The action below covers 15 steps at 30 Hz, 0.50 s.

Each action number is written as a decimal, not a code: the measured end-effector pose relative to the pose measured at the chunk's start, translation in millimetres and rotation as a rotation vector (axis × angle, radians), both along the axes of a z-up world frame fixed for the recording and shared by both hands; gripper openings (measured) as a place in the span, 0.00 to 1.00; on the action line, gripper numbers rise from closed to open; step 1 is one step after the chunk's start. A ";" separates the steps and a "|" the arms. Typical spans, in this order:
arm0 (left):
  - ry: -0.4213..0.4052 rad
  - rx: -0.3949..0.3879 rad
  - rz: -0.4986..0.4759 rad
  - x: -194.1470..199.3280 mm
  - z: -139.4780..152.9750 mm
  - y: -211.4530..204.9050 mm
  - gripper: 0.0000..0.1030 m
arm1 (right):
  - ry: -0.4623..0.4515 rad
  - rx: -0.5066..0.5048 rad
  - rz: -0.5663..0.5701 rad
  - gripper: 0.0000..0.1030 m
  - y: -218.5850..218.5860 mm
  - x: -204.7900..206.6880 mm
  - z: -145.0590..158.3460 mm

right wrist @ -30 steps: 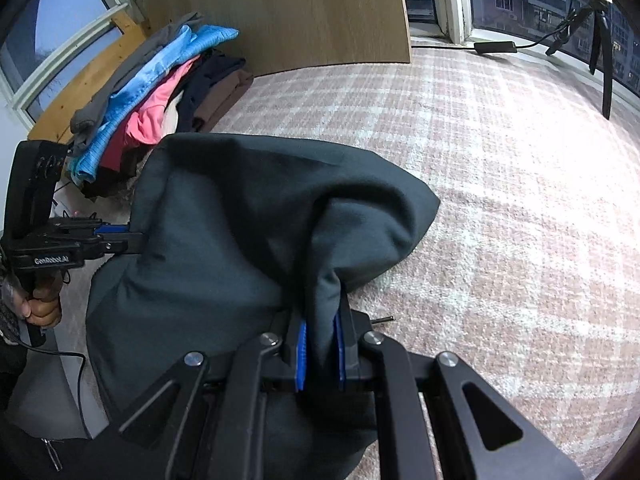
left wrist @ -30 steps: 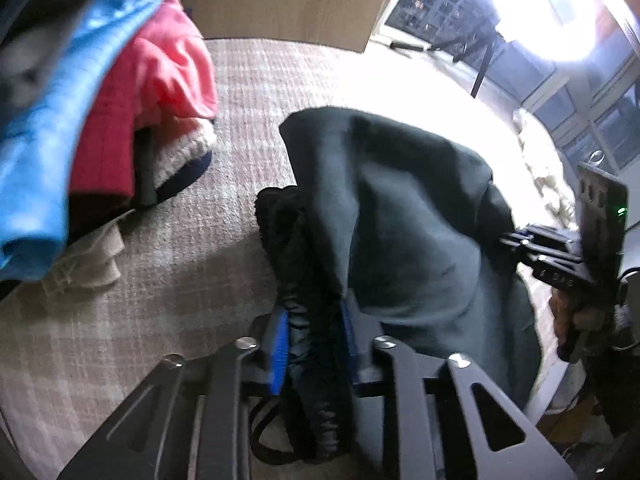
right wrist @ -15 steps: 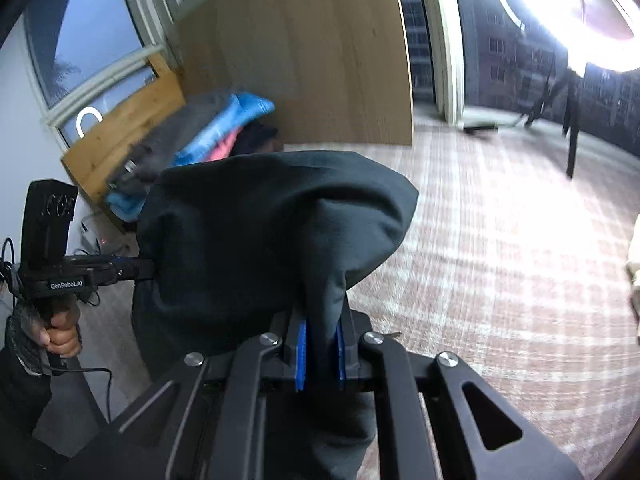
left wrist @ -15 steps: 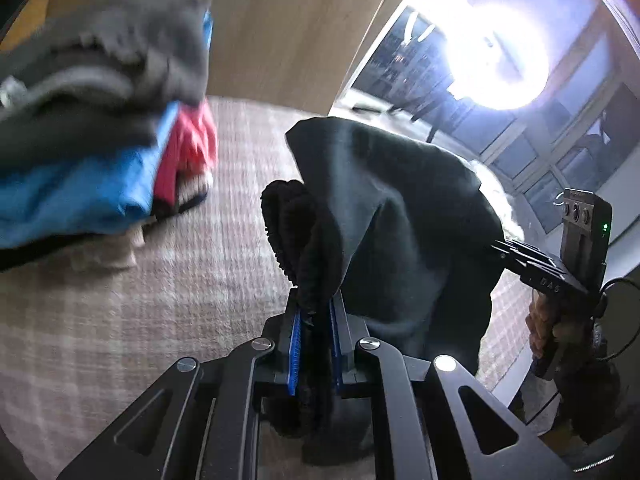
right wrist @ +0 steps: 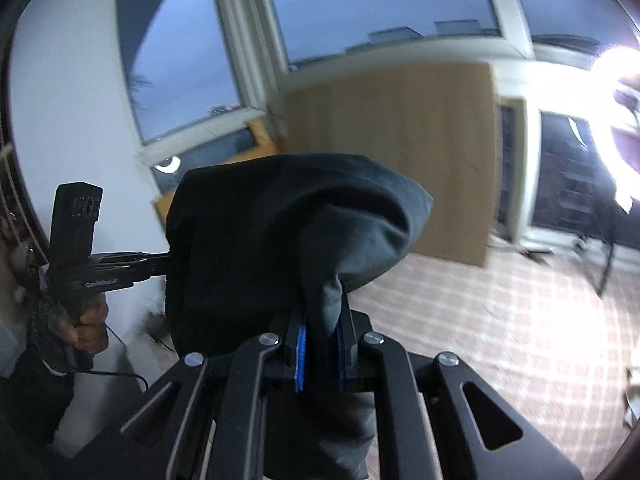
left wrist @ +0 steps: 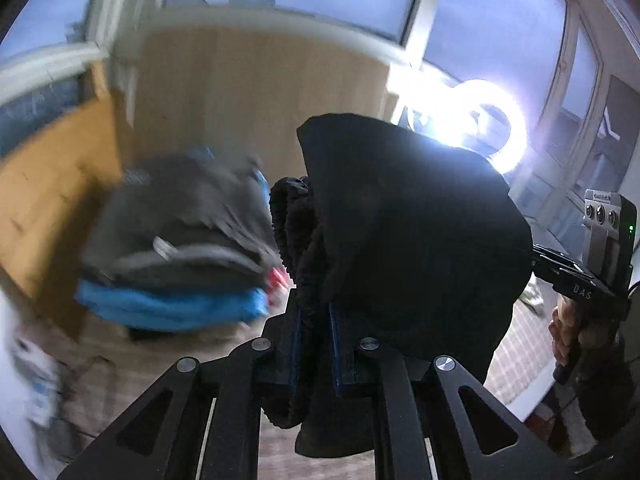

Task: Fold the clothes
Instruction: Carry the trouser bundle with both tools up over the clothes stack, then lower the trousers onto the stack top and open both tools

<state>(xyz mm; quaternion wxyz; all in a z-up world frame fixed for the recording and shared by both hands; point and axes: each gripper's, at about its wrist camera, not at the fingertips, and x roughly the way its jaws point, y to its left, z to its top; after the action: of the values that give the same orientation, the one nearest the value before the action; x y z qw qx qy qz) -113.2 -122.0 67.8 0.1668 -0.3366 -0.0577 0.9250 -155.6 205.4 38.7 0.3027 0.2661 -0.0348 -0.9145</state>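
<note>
From my left wrist, my left fingers (left wrist: 314, 346) pinch the dark, soft fleece garment (left wrist: 400, 240), lifted in the air. From my right wrist, my right fingers (right wrist: 320, 356) clamp its other edge. I judge spreading it flat comes next.

I note large windows (right wrist: 360, 8) showing dusk sky, a wooden panel (right wrist: 400, 152) against the wall, a plaid carpet (right wrist: 500, 320), and a glaring ring light (left wrist: 492, 128).

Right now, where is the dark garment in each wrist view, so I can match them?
Left wrist: dark garment fills centre-right, pinched in the left gripper.
Right wrist: it sits centre-left, pinched in the right gripper.
Shared landmark: the upright wooden board behind it.
</note>
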 end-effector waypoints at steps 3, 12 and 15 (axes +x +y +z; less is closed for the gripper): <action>0.051 -0.065 0.065 3.3 36.6 -32.4 0.09 | 0.038 -0.009 0.048 0.10 -27.4 -7.7 19.8; 0.087 -0.149 0.131 -71.5 72.4 -106.1 0.09 | 0.049 -0.003 0.052 0.10 -126.7 -76.6 46.5; 0.067 -0.135 0.118 -113.3 58.2 -120.3 0.08 | 0.027 0.009 0.021 0.10 -153.2 -109.0 39.8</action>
<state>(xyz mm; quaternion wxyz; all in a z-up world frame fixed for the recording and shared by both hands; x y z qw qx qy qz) -226.5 -242.3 126.0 0.0906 -0.3120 -0.0093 0.9457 -264.6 52.2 78.5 0.3117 0.2555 -0.0240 -0.9149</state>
